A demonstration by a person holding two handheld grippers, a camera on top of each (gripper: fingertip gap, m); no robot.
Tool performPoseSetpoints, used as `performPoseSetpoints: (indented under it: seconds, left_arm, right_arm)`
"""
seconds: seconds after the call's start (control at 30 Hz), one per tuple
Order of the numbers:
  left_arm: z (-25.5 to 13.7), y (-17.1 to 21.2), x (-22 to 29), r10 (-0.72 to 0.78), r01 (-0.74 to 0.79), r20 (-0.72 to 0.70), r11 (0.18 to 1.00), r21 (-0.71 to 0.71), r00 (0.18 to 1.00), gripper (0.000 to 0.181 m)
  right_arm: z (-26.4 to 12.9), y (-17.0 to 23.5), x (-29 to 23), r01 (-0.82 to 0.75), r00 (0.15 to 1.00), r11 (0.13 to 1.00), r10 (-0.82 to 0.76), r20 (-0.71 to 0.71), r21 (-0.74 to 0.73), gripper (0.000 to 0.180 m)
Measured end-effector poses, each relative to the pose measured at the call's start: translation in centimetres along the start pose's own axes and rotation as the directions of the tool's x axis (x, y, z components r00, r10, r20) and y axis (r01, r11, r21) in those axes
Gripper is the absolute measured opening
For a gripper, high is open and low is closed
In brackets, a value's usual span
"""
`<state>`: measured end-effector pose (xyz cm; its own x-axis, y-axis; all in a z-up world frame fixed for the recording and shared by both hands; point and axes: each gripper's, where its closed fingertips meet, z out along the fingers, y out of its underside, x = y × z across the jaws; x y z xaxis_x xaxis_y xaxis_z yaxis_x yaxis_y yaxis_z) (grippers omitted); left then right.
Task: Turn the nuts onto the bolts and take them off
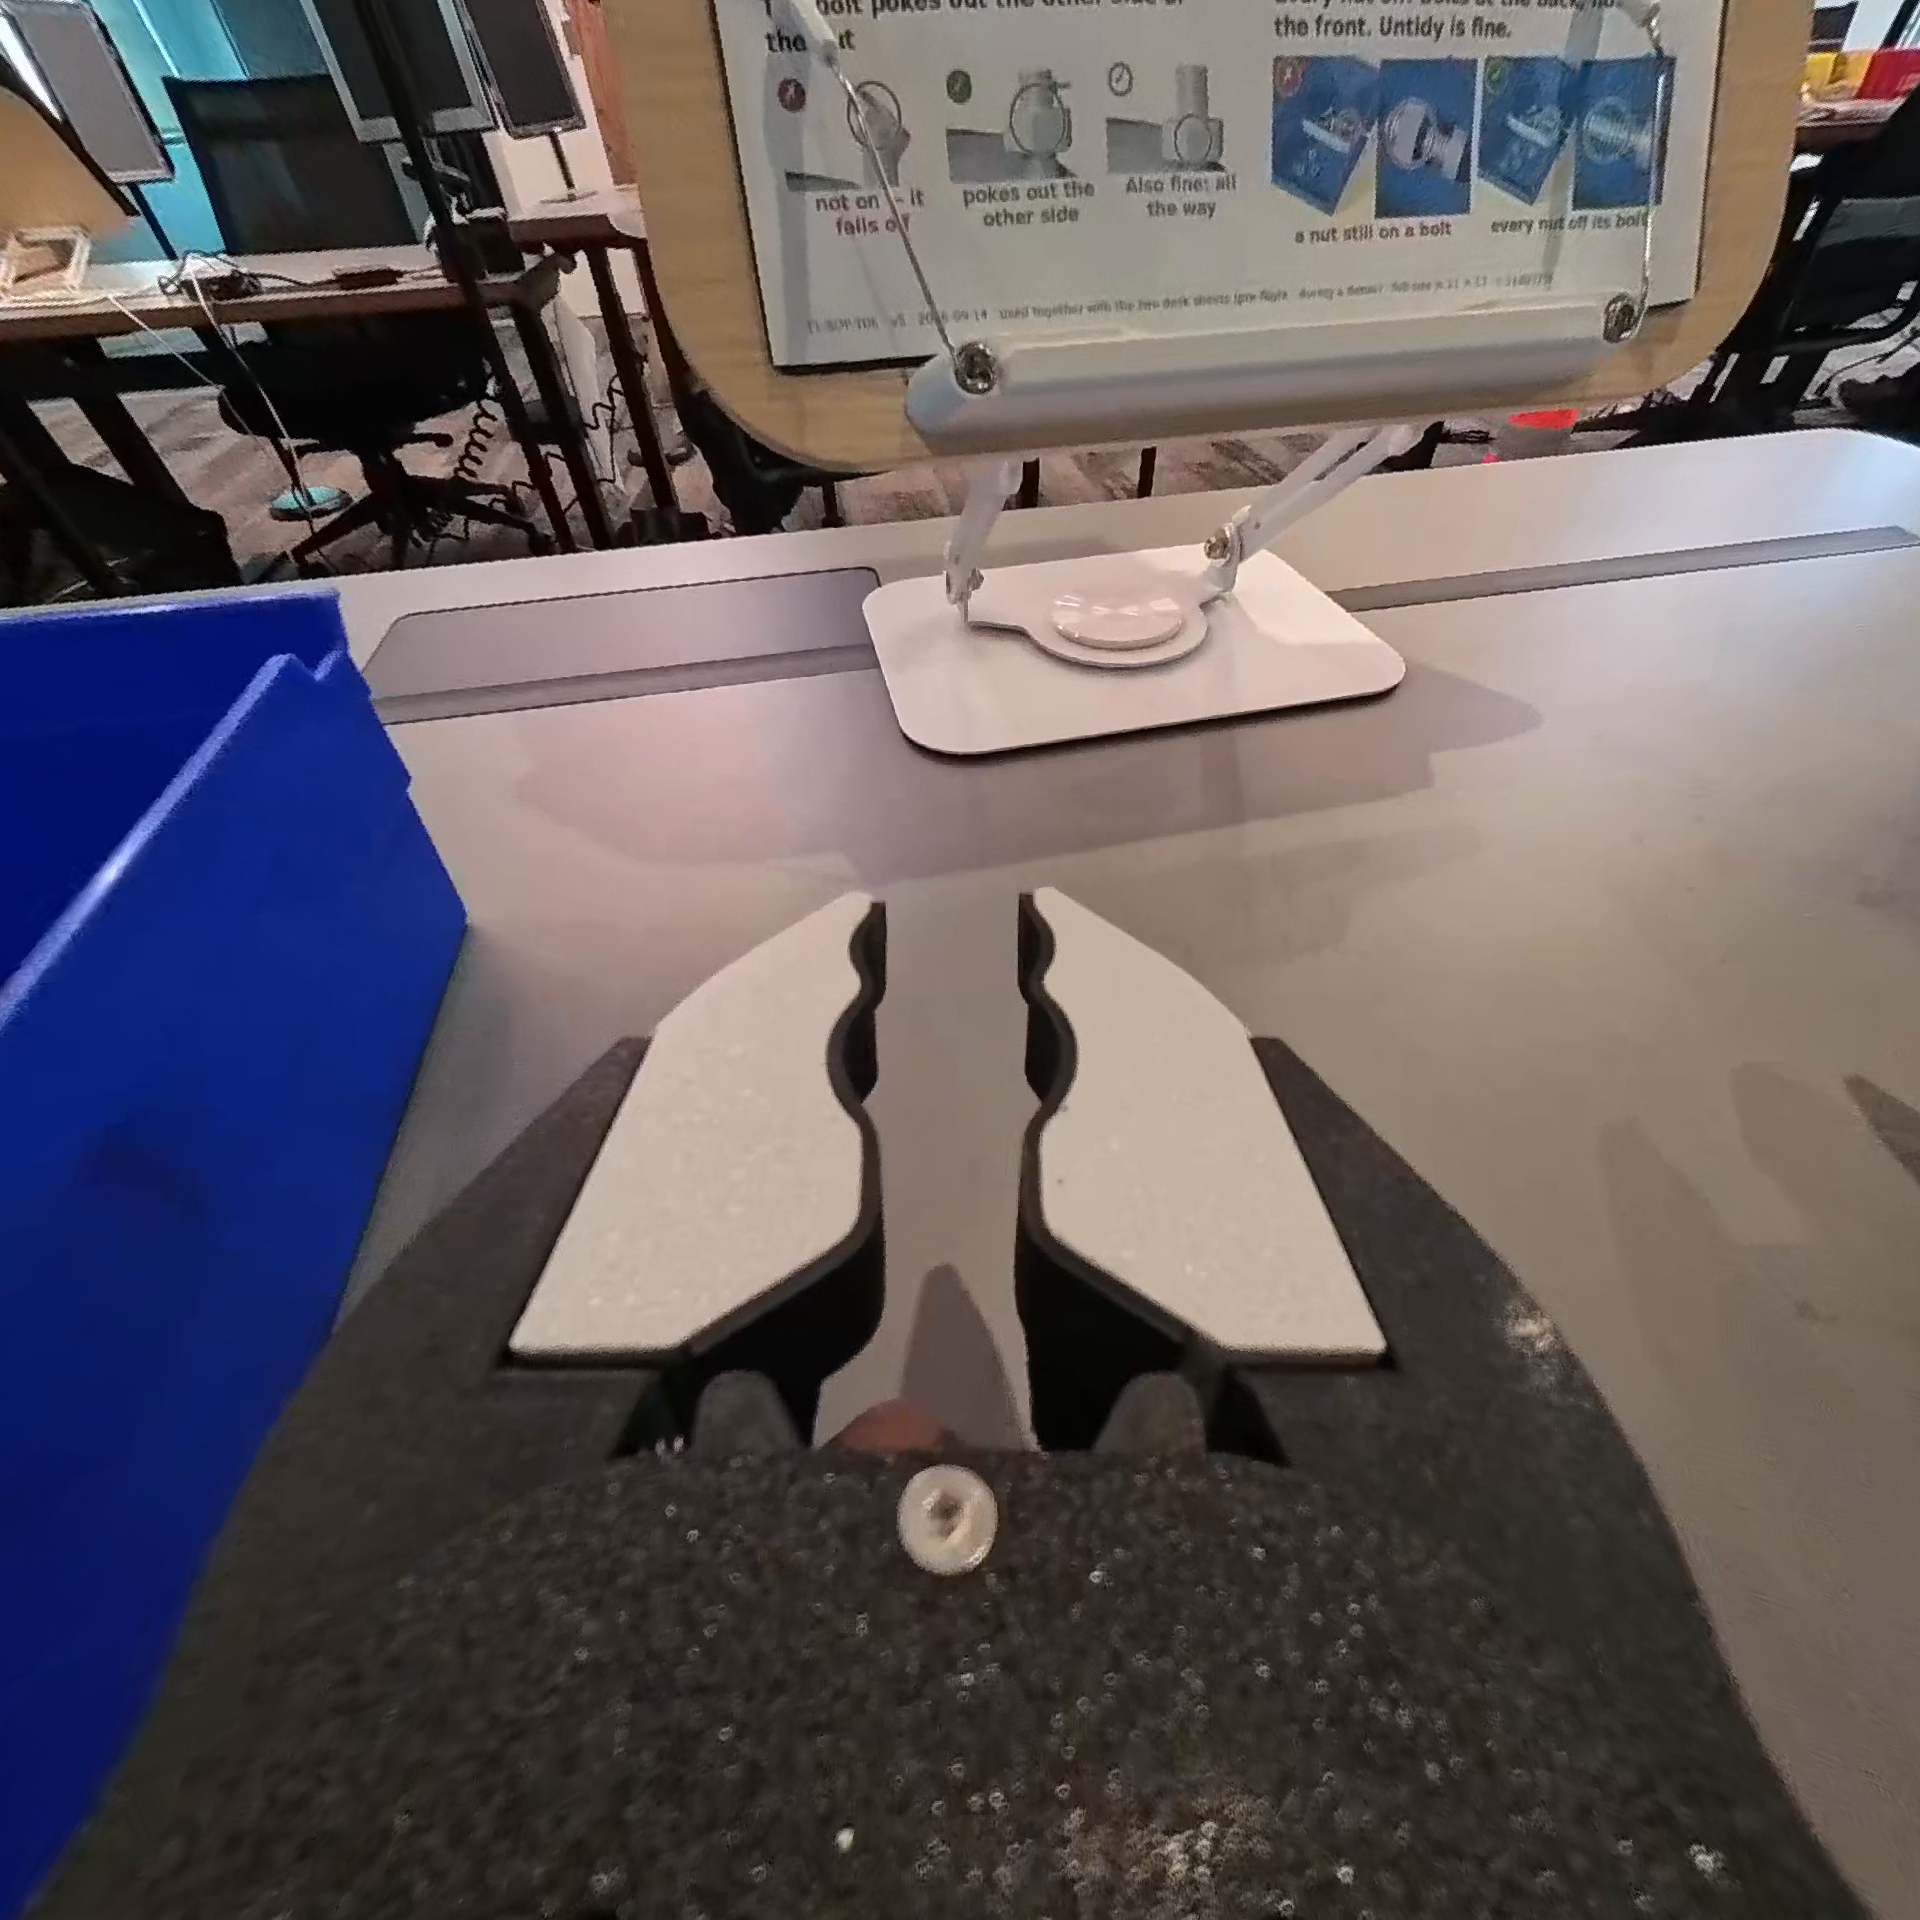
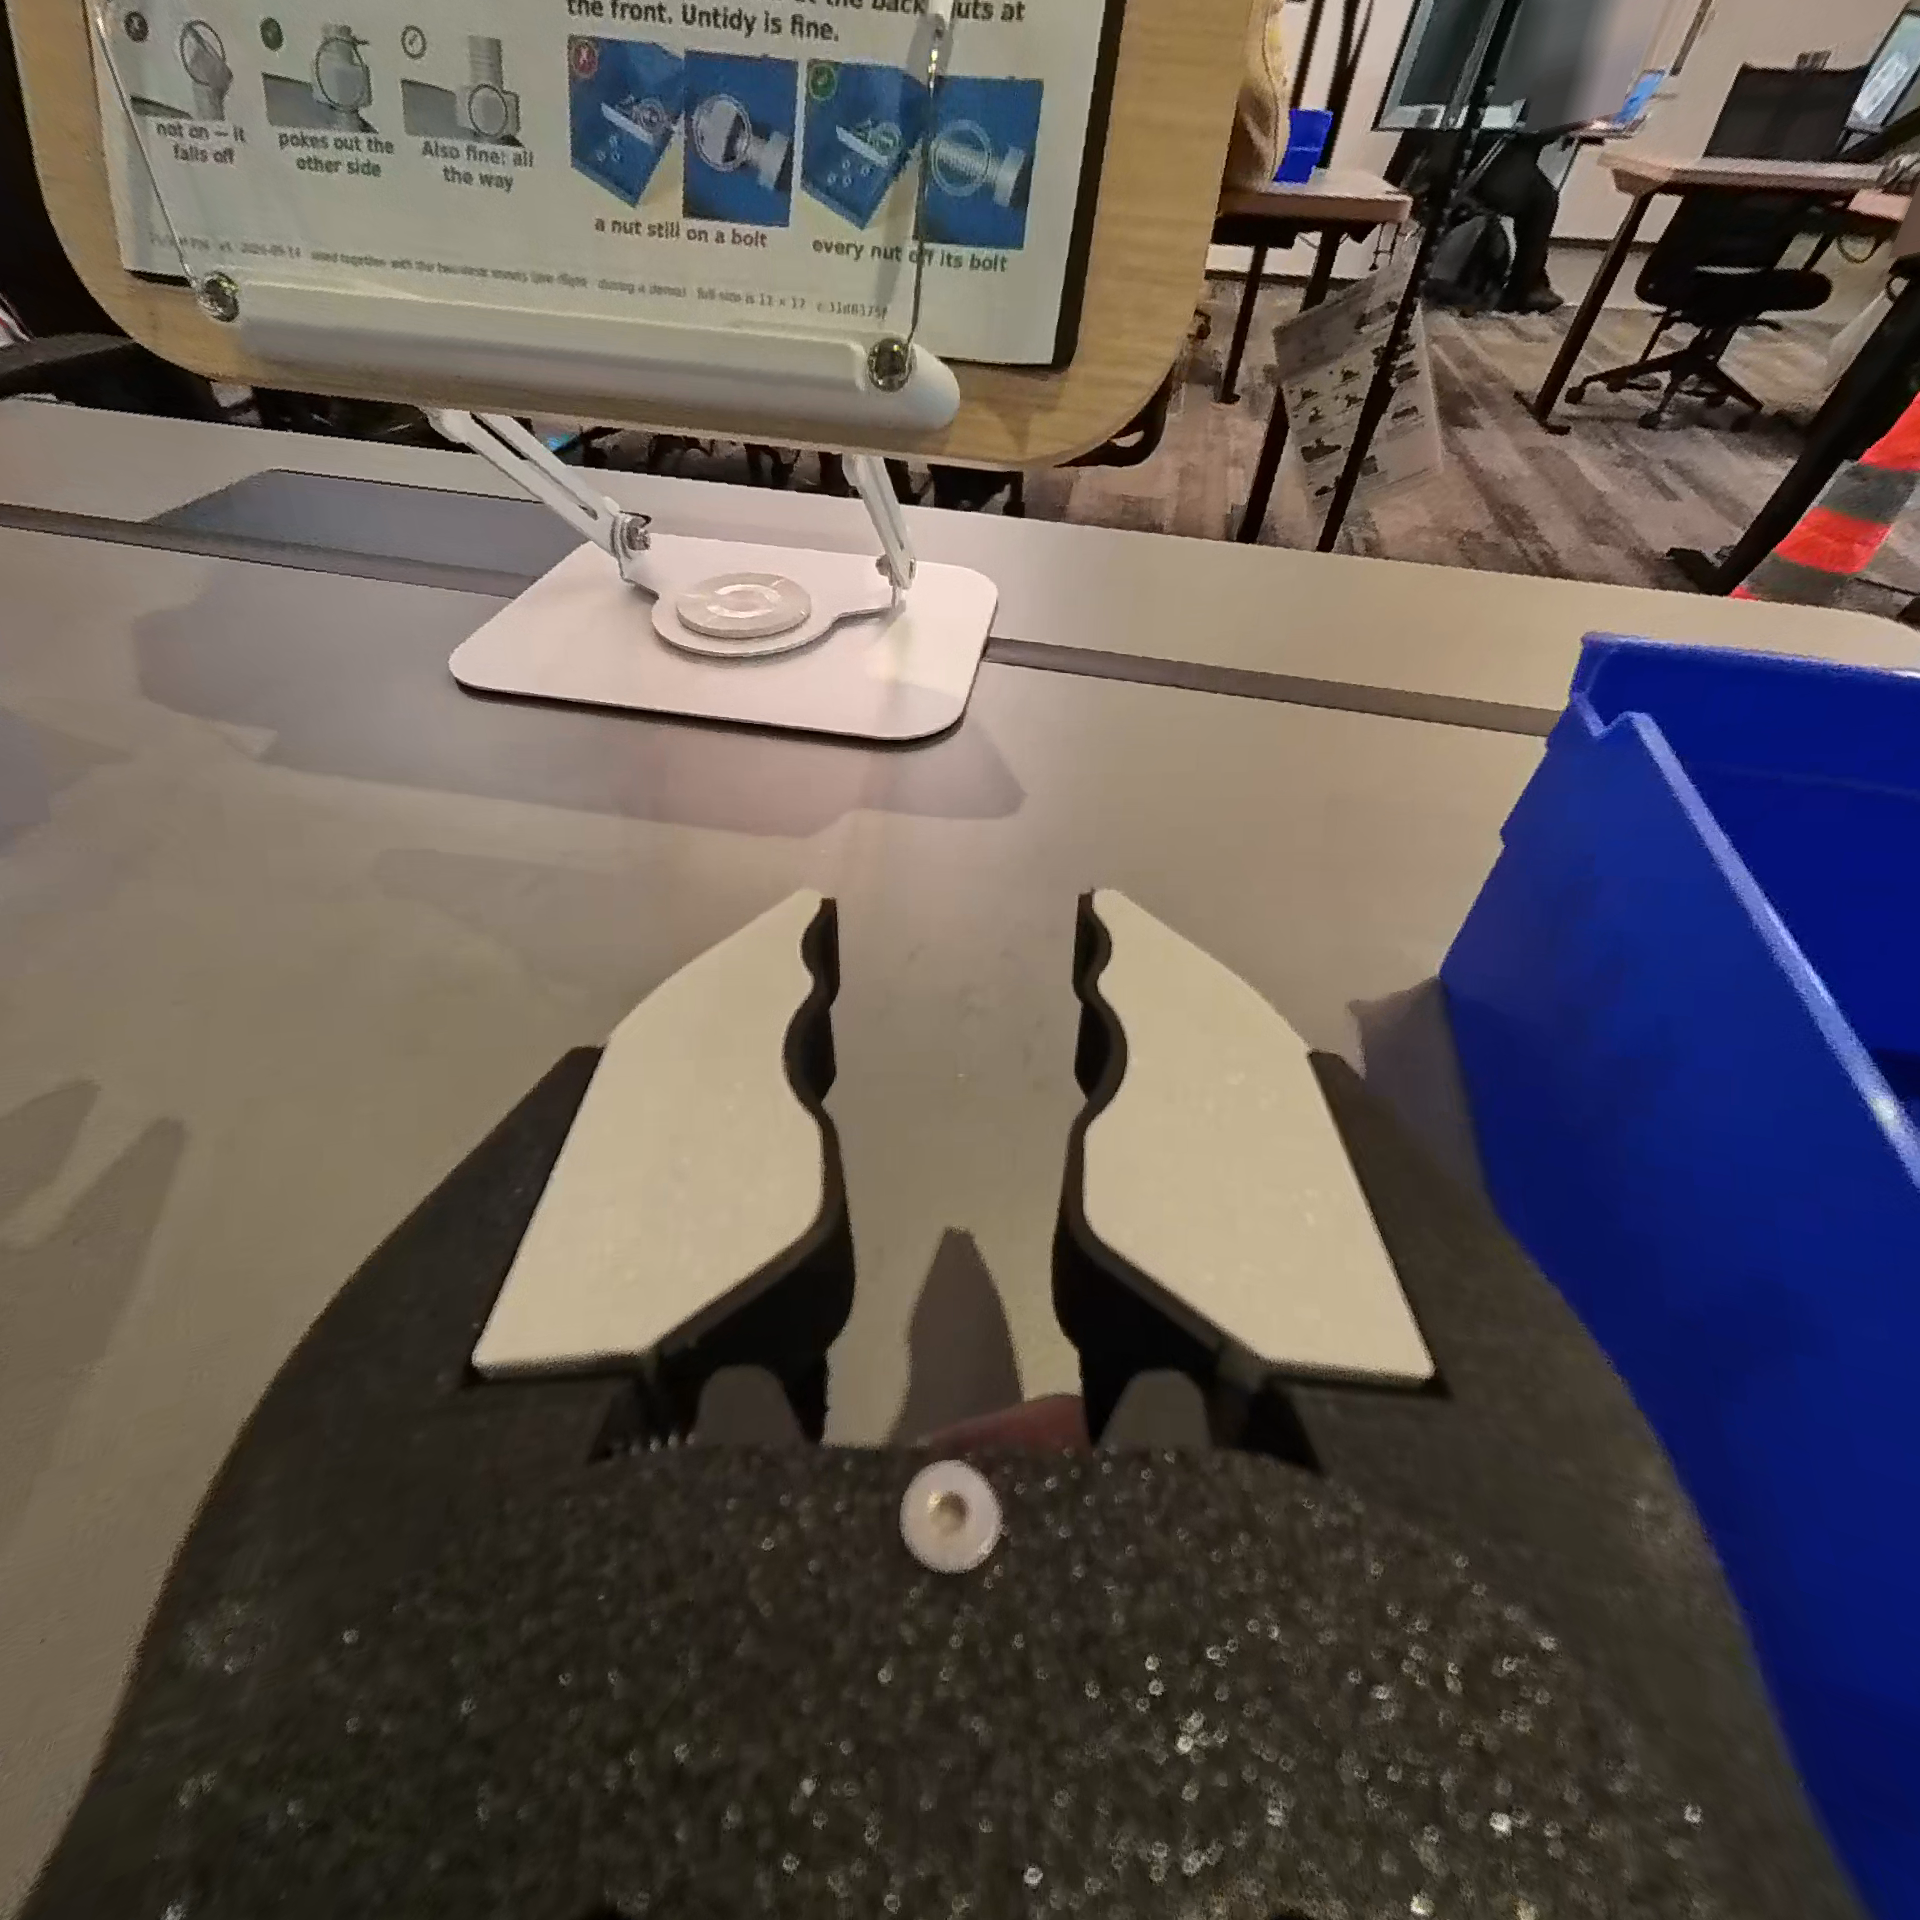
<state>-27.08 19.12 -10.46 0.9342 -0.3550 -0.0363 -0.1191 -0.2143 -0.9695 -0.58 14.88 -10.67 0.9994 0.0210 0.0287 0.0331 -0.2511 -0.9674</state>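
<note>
No nut or bolt shows in either view. My left gripper (image 1: 952, 914) hovers low over the grey table (image 1: 1455, 935), its jaws a little apart and empty. A blue bin (image 1: 208, 1039) stands right at its left side; the bin's inside is hidden. My right gripper (image 2: 956, 914) is also low over the table (image 2: 312, 987), open and empty. A blue bin (image 2: 1714, 1091) stands close at its right, and only a bare part of its inside shows.
An instruction sheet on a wooden board (image 1: 1226, 208) stands on a white stand with a flat base (image 1: 1132, 665) at the back middle of the table; it also shows in the right wrist view (image 2: 717, 644). Behind the table are desks, chairs and monitors. Tip to tip, the grippers are about 25 centimeters apart.
</note>
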Motion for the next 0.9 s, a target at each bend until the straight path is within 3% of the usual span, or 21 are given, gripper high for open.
performPoseSetpoints:
  seconds: [0.17, 0.23, 0.3, 0.4, 0.53, 0.67, 0.9]
  left_arm:
    - [-0.1, 0.6, 1.2, -0.015, 0.011, -0.064, 0.998, -0.058, 0.998, 0.021]
    - [-1.7, 0.7, 3.7, -0.045, 0.015, -0.220, 0.991, -0.133, 0.975, 0.019]
    - [-5.4, -0.4, 5.0, 0.031, -0.091, -0.335, 0.982, -0.165, 0.942, 0.022]
    - [-11.9, -4.2, 2.3, 0.210, -0.277, -0.354, 0.949, -0.149, 0.911, 0.027]
    - [-17.4, -6.3, -6.4, 0.316, -0.439, -0.364, 0.836, -0.330, 0.876, 0.028]
    - [-16.8, -3.7, -14.7, 0.312, -0.463, -0.349, 0.695, -0.550, 0.884, 0.024]
    - [-12.5, 5.9, -17.8, 0.243, -0.520, -0.461, 0.467, -0.716, 0.853, 0.025]
  right_arm:
    - [-0.1, 0.0, -0.4, 0.006, 1.000, 1.000, -0.005, 0.016, -0.004, 0.041]
    - [-0.1, 0.0, -0.8, 0.017, 1.000, 1.000, -0.017, 0.024, -0.004, 0.041]
    - [0.0, 0.1, -1.1, 0.040, 0.999, 0.999, -0.040, 0.029, -0.008, 0.041]
    - [0.2, 0.3, -1.7, 0.074, 0.997, 0.997, -0.073, 0.038, -0.022, 0.041]
    - [0.1, 0.2, -2.4, 0.116, 0.992, 0.993, -0.115, 0.044, -0.022, 0.041]
    - [-0.2, -0.2, -2.5, 0.150, 0.988, 0.989, -0.150, 0.035, -0.006, 0.041]
    - [0.0, 0.3, -2.5, 0.154, 0.987, 0.988, -0.153, 0.045, -0.027, 0.040]
